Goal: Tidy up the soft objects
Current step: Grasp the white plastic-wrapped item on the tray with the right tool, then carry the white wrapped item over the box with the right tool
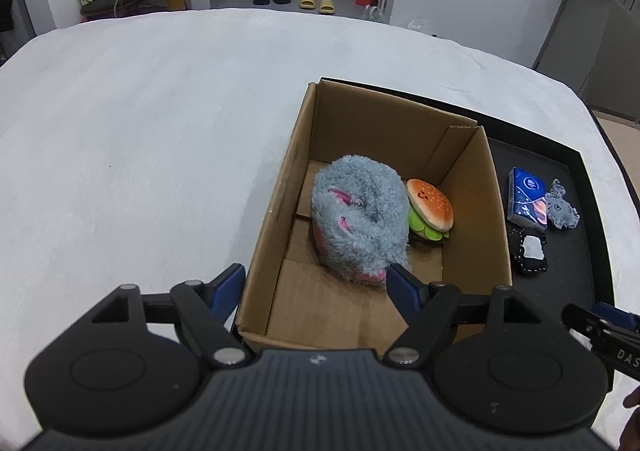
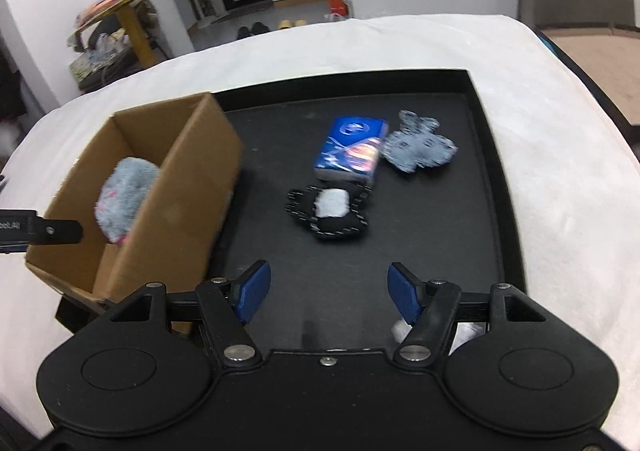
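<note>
My left claw [image 1: 316,285] is spread wide and holds nothing; its left pad hangs outside the near-left wall of the cardboard box [image 1: 276,187], its right pad [image 1: 402,287] over the box interior, right at the near edge of the grey plush slipper [image 1: 360,219]. I cannot tell whether that pad touches the fur. The slipper lies in the middle of the box, and a burger plush [image 1: 432,209] sits at its 3 o'clock, against it, in the far-right corner.

My right claw [image 2: 328,293] is also spread wide and empty, hovering over the near part of the black tray [image 2: 496,179]. On the tray, at 12 o'clock from the claw, lies a black-and-white soft toy [image 2: 330,211]. Just beyond it is a blue tissue pack [image 2: 352,149], with a grey fuzzy toy [image 2: 418,147] touching its right side. The box stands at the tray's 9 o'clock edge. The tray rests on a white-covered counter [image 1: 140,123].
</note>
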A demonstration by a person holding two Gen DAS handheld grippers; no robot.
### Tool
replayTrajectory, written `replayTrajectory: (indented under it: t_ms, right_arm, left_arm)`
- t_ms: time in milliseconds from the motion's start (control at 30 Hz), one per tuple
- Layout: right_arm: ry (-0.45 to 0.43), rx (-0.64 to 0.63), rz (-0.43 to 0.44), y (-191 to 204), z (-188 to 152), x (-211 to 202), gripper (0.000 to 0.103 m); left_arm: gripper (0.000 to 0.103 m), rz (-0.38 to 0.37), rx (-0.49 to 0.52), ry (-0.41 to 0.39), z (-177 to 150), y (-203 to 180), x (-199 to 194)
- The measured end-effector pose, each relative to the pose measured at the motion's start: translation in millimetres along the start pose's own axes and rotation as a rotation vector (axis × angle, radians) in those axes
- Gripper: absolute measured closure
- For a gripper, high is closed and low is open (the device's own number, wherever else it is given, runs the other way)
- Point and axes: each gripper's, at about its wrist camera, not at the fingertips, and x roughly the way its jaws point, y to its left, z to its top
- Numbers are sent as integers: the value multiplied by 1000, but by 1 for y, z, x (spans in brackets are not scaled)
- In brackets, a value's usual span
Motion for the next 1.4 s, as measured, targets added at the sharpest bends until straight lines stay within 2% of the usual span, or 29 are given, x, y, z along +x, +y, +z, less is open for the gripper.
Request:
replayTrajectory:
  t_ms: [100, 200, 600, 633, 700, 767, 800, 1400]
  right_arm:
    - [-3, 9, -21, -10, -4, -1, 36]
    - [-4, 21, -34, -19, -10, -1, 27]
    - [26, 39, -74, -47, -31, 16, 23]
    - [26, 38, -73, -48, -33, 17, 24]
    - [30, 36, -69, -50, -36, 20, 34]
    - [27, 47, -62, -55, -38, 21, 59]
    - [18, 48, -60, -57, -37, 19, 68]
    - [-34, 44, 3, -56, -26, 7, 69]
  left_arm:
    - [25, 17, 0, 0, 0, -4, -1]
    - [24, 31, 8, 1, -1, -8, 0]
    - [23, 71, 46, -16, -3, -16, -2]
    - [23, 75, 49, -18, -3, -17, -3]
    - [23, 81, 54, -22, -3, -19, -4]
    - [23, 87, 63, -24, -3, -21, -4]
    - [23, 91, 68, -25, -4, -22, -5]
    - [23, 97, 85, -33, -5, -24, -13]
